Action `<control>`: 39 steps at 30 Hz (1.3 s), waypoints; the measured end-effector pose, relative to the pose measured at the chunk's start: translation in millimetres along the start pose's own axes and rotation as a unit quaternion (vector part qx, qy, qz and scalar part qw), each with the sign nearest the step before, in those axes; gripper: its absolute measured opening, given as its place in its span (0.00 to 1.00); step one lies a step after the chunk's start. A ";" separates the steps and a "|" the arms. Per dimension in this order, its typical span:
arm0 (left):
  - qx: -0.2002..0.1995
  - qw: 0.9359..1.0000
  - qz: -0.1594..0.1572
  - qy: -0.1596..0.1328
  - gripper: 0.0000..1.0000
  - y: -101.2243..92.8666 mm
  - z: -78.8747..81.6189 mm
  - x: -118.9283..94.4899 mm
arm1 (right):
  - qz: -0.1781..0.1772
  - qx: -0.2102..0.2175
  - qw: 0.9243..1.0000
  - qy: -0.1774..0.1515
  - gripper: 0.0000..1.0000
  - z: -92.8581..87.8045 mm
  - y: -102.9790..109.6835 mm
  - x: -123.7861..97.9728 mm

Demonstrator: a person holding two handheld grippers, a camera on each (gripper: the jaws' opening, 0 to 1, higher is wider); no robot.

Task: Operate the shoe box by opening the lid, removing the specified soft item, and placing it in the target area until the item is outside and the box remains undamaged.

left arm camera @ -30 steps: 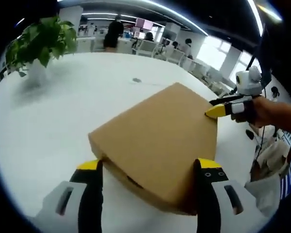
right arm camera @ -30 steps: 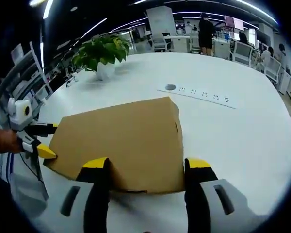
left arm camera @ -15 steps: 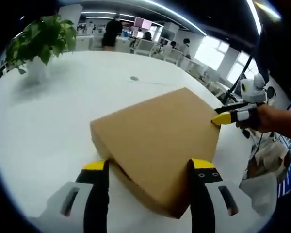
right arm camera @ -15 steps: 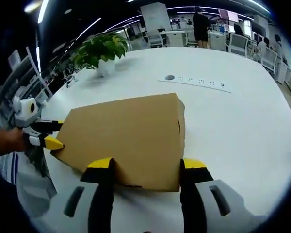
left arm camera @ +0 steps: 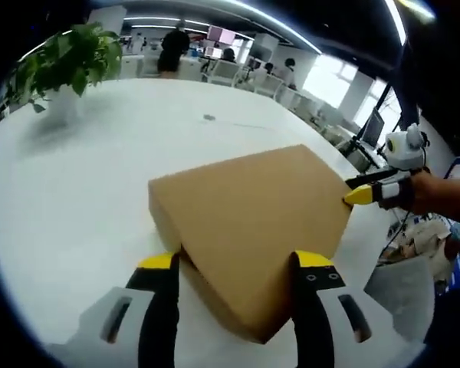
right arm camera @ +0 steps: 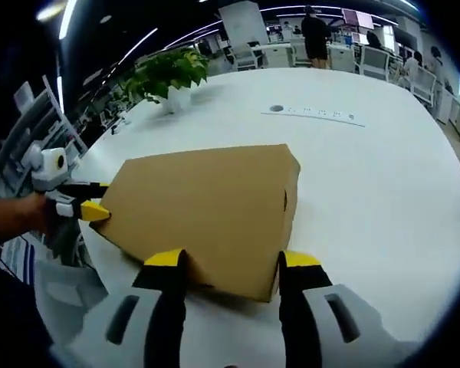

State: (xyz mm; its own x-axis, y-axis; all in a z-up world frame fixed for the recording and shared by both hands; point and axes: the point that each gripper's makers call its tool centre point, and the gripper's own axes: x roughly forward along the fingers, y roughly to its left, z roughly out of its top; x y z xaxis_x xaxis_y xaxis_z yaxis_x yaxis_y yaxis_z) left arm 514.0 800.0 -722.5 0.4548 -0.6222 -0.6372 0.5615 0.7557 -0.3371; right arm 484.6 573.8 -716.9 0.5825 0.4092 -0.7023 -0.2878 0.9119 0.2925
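I hold my left fingers [left arm camera: 231,264] and right fingers [right arm camera: 226,264] open around opposite corners of the closed shoe box [left arm camera: 249,218], gripping nothing, ready to lift its lid

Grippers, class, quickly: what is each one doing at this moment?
Left gripper: open, jaws either side of a corner of the closed cardboard box.
Right gripper: open, jaws straddling the box's opposite corner.

We see our right claw [right arm camera: 228,264] with its jaws spread, straddling the near corner of the closed brown shoe box [right arm camera: 203,211] on the white counter [right arm camera: 368,184]. To its left, our left claw [right arm camera: 92,207] meets the box's far corner. Well beyond the box stands a potted plant [right arm camera: 169,75].
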 end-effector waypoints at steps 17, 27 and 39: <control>-0.016 1.000 -0.003 -0.001 0.46 -1.8 -30.5 -37.2 | 0.007 0.025 1.000 0.010 0.36 -44.0 36.5 -25.7; -0.019 1.000 -0.002 0.000 0.41 0.0 -40.9 -52.1 | 0.005 0.038 0.999 0.007 0.34 -64.5 56.7 -36.0; -0.028 1.000 0.002 -0.001 0.37 7.0 -43.2 -59.8 | 0.003 0.042 0.999 0.005 0.33 -67.0 65.8 -33.3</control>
State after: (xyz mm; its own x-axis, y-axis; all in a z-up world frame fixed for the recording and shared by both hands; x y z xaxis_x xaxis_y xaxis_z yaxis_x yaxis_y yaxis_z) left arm 460.9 851.4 -716.6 0.4583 -0.6186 -0.6382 0.5194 0.7690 -0.3725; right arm 395.3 618.0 -717.8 0.5736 0.4144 -0.7065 -0.2256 0.9091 0.3501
